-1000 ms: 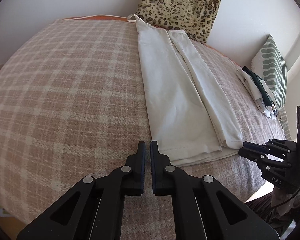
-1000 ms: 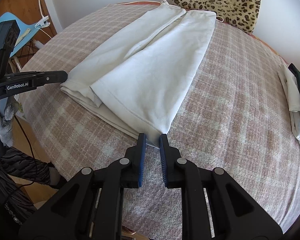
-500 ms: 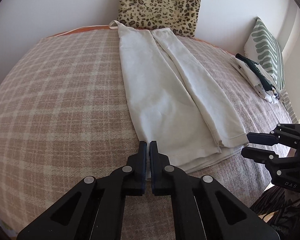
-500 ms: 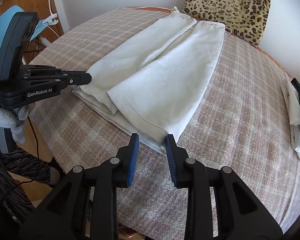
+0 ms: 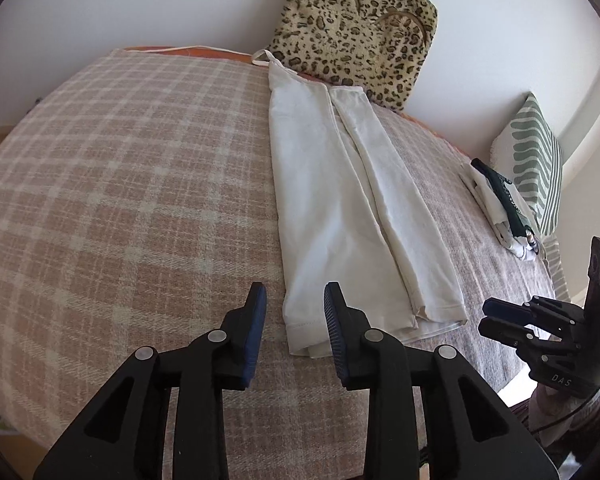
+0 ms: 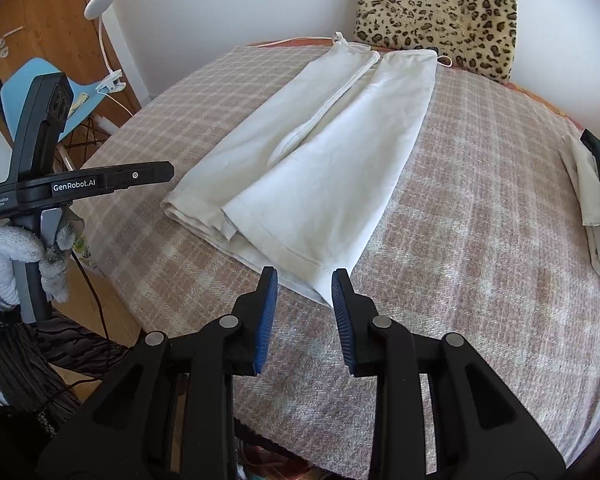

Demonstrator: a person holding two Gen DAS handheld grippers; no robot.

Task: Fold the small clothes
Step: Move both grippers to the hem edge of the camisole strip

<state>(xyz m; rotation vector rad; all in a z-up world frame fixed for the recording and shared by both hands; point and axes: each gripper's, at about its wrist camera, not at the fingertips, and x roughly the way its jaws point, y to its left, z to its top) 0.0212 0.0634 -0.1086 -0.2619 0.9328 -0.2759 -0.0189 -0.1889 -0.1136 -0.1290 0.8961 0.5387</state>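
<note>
Garment: white garment [image 5: 352,216], folded lengthwise into a long strip, lies flat on the plaid blanket [image 5: 120,200]; strap end toward the leopard cushion [image 5: 352,32], hem end nearest both grippers.
Left gripper [image 5: 294,312]: jaws wide, holding nothing, framing the hem's left corner.
Right gripper [image 6: 304,292]: jaws wide, holding nothing, framing the hem's right corner.
Step, by my judgement: both corners about to be pinched for a fold toward the cushion.
Risk 1: a pinch catching only the top layer would let the lower layers slide out and spoil the fold.
Risk 2: uneven lifting would skew the strip.
Surroundings: folded clothes pile [image 6: 596,200] well apart at right; striped pillow [image 5: 536,160] beyond.
</note>
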